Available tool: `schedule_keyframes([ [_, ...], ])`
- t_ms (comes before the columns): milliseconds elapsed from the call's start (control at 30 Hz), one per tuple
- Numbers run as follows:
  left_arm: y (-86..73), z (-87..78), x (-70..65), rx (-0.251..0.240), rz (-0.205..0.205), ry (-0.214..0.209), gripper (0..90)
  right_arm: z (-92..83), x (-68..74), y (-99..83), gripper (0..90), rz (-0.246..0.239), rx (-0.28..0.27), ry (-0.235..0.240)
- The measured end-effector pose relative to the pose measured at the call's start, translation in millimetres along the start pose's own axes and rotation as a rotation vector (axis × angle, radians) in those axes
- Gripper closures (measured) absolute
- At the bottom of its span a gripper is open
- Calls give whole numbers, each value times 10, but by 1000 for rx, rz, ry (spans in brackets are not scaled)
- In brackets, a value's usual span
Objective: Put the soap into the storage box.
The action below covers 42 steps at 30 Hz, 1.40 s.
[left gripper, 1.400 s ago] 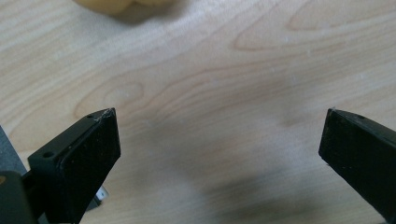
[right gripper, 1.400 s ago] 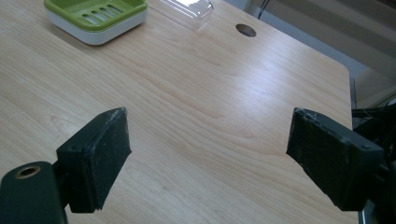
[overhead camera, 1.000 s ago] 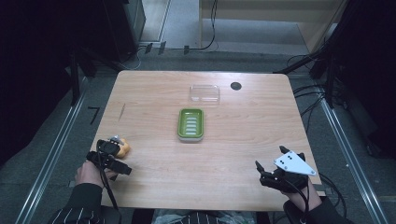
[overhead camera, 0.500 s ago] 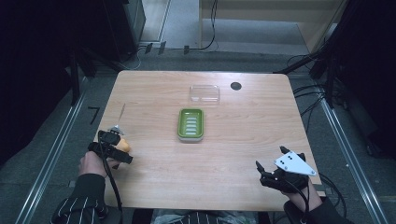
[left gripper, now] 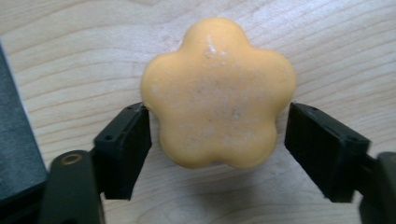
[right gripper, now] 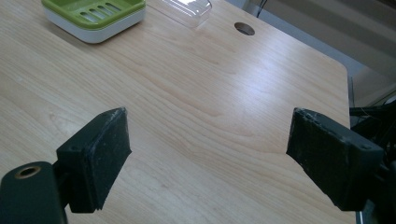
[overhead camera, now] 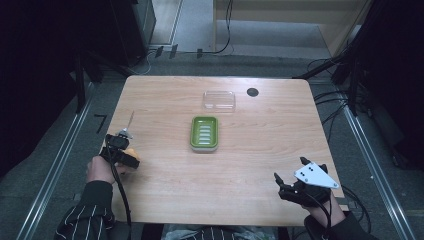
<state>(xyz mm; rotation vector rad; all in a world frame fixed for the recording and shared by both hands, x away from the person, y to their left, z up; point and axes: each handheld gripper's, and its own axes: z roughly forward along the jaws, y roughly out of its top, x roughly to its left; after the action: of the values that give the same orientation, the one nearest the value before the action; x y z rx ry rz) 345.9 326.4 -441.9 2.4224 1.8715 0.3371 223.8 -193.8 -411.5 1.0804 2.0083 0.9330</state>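
Observation:
An orange flower-shaped soap [left gripper: 218, 93] lies on the wooden table [overhead camera: 250, 165] near its left edge. My left gripper [left gripper: 217, 135] has it between its jaws, which have just been closing, and both pads now touch its sides. In the high view the soap [overhead camera: 132, 151] peeks out beside the left gripper [overhead camera: 122, 149], held by a hand in a striped sleeve. My right gripper [overhead camera: 290, 172] rests at the front right of the table. In its own view the right gripper [right gripper: 208, 144] stands open over bare wood.
A green soap dish [overhead camera: 204, 133] sits mid-table, also seen as the soap dish [right gripper: 93, 14] at far left. Behind it lies a clear plastic lid [overhead camera: 219, 100], with a round cable hole [overhead camera: 252, 92] beside it. A thin grey stick [overhead camera: 130, 120] lies beyond the left gripper.
The left hand and gripper have moved forward around the soap, and the jaws have narrowed onto it. The right gripper has stayed still.

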Motion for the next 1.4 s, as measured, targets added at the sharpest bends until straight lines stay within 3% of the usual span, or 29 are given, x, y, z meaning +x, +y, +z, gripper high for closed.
schedule_keyframes([
  [167,-12,16,9,9,12,0,340,-2,-2,-1,137,-2,0,-2],
  [267,-35,39,33,4,18,-22,388,-3,0,-1,137,-1,0,-1],
  [433,-40,35,45,8,43,-27,392,-4,-4,-3,137,-1,-1,-2],
  [567,-38,35,39,9,37,-24,386,-6,-9,-5,138,-2,-2,-3],
  [633,-32,41,34,9,35,-9,350,-6,-7,-4,137,-1,-1,-3],
  [733,-31,48,40,10,33,-29,312,-3,-7,-4,137,-2,-1,-3],
  [967,-35,37,46,8,40,-33,388,-3,-6,-4,137,-2,0,-3],
  [1400,-62,30,70,3,54,-52,395,-6,-14,-6,137,1,-4,-3],
])
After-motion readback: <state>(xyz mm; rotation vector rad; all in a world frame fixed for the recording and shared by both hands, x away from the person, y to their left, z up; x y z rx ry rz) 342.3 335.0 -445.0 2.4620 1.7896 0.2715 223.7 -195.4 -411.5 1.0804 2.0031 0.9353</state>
